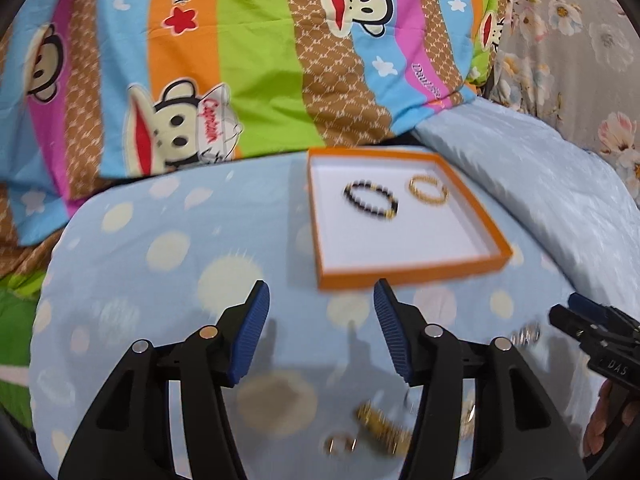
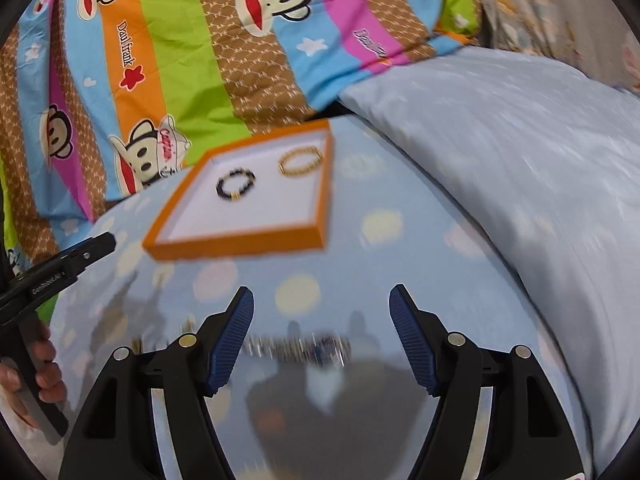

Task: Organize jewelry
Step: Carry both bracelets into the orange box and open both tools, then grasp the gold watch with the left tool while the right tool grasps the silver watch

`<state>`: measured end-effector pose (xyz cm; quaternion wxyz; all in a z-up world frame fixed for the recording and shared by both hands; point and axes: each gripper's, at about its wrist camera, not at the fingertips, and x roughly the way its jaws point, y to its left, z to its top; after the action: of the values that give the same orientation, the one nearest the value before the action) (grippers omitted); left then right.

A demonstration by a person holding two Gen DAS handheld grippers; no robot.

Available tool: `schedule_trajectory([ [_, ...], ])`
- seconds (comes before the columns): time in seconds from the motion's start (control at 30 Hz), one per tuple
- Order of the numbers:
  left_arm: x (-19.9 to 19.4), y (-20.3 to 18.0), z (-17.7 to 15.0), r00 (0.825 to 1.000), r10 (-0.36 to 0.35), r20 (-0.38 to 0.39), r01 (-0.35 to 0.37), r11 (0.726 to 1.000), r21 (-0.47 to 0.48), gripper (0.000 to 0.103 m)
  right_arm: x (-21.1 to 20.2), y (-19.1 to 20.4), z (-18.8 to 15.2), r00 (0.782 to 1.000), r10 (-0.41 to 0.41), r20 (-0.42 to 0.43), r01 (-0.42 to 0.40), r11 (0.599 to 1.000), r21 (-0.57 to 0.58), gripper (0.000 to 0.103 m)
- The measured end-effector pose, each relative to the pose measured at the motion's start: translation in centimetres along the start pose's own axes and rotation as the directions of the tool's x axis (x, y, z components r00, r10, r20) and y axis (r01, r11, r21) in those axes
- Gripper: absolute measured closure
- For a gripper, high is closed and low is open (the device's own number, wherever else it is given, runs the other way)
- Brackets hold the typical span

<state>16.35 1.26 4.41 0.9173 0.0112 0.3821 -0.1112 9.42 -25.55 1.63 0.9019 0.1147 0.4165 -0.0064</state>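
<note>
So both grippers are hanging over a blue polka-dot cushion [image 1: 152, 248] on the bed. The orange tray [image 1: 412, 270] with the white inside sits toward the far side of that cushion, close to the cartoon monkey blanket [image 1: 248, 52]. Two pieces are lying inside the tray, both near its far edge: a black beaded bracelet [image 1: 371, 201] with a gold bead on it, and just beside it, not touching, a gold bracelet [image 1: 428, 189] nearer the tray's far right corner.

Left gripper [image 1: 322, 328] has its jaws open with nothing between the pads, only cushion showing through the gap. Below it, at the cushion's near edge, there's loose gold jewelry [image 1: 380, 426], too blurry to say exactly what each piece is. Right gripper [image 2: 322, 338] is also open and empty, and under it lies a silvery chain [image 2: 296, 346], smeared by motion blur.

A plain light blue pillow [image 2: 520, 184] butts up against the cushion's right side. Each wrist view catches the other gripper at its edge.
</note>
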Motion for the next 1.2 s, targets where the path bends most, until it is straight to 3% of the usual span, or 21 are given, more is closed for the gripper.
schedule_trajectory([
  [0.2,-2.5,0.5,-6.4,0.998,0.017,-0.056,-0.019,0.999,-0.028,0.048,-2.2,0.2,-4.6,0.999,-0.034,-0.015,0.033,0.999,-0.028,0.034],
  [0.37,-3.6,-0.6,-9.0,0.996,-0.014,-0.088,0.01,0.999,-0.045,0.048,-2.0,1.3,-6.5,0.998,-0.052,-0.034,0.05,0.996,-0.074,0.034],
  [0.7,-2.0,-3.3,-8.4,0.992,-0.049,-0.114,0.04,0.996,-0.076,0.049,-2.0,2.2,-7.0,0.999,-0.04,-0.028,0.037,0.995,-0.095,0.034],
  [0.83,-1.2,-3.6,-8.5,0.988,-0.071,-0.138,0.059,0.995,-0.086,0.058,-1.9,2.0,-6.9,0.999,-0.027,-0.033,0.025,0.996,-0.08,0.034],
  [1.0,-0.6,-4.0,-8.2,0.99,-0.055,-0.129,0.045,0.996,-0.074,0.059,-1.7,1.9,-6.7,0.999,-0.014,-0.039,0.011,0.998,-0.069,0.034],
  [1.2,0.2,-3.9,-7.5,0.991,-0.047,-0.126,0.038,0.997,-0.07,0.078,-1.4,1.8,-6.2,0.999,-0.003,-0.04,0.001,0.998,-0.06,0.034],
])
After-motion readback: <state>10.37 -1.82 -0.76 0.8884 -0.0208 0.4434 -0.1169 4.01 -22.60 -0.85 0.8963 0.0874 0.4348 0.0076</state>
